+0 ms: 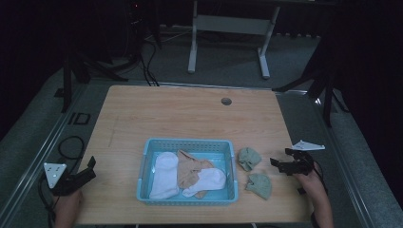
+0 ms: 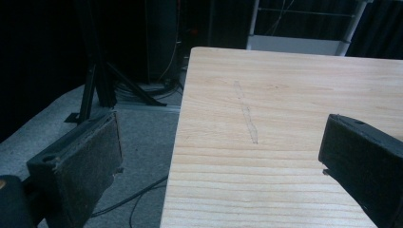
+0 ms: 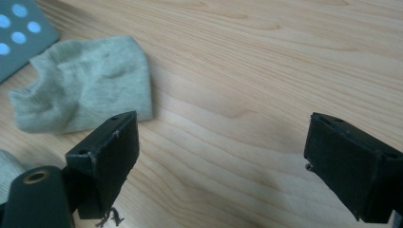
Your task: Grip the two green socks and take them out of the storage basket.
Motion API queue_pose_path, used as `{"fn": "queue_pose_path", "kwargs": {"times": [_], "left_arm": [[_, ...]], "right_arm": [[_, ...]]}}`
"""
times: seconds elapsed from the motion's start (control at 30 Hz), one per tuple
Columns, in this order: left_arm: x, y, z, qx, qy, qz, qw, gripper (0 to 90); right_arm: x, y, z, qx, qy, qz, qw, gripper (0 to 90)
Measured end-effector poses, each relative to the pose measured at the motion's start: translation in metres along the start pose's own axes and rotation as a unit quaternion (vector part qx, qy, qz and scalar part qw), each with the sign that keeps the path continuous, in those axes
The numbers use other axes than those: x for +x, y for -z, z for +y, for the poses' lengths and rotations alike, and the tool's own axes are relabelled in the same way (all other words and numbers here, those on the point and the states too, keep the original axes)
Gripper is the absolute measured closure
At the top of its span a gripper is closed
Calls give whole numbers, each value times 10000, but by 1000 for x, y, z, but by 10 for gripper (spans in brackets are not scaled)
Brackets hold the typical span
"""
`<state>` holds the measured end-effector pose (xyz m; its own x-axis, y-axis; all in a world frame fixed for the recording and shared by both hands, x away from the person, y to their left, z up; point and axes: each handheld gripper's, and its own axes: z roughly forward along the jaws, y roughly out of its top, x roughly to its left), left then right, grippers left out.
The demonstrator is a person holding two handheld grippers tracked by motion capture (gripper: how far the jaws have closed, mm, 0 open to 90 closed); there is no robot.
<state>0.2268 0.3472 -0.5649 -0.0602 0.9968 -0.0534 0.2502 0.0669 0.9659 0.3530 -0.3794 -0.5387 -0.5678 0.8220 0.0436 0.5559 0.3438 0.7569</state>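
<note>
A light blue basket [image 1: 187, 145] sits near the table's front edge. It holds two white socks [image 1: 164, 173] and a tan sock [image 1: 190, 168]. Two grey-green socks lie on the wood just right of it, one farther back [image 1: 249, 158] and one nearer [image 1: 259, 184]. My right gripper [image 1: 279, 156] is low over the table to the right of those socks, pointing at them. It is open with nothing between its jaws [image 3: 223, 133]; the farther sock [image 3: 85, 95] lies just past its left jaw. My left gripper [image 1: 91, 168] stands open and empty at the table's front left corner [image 2: 218, 137].
The wooden table [image 1: 190, 114] has a cable hole [image 1: 226, 101] at the back. A faint scratch [image 2: 247, 114] marks the wood ahead of the left gripper. Dark stands and cables [image 2: 100, 85] are on the floor to the left, and a white desk frame [image 1: 228, 28] stands behind.
</note>
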Motion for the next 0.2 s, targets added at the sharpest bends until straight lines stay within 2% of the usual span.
{"fn": "queue_pose_path", "kwargs": {"times": [0.2], "left_arm": [[0,0,0,6,15,-10,10000,4]], "right_arm": [[-2,-3,-5,81,-32,14,10000,111]]}}
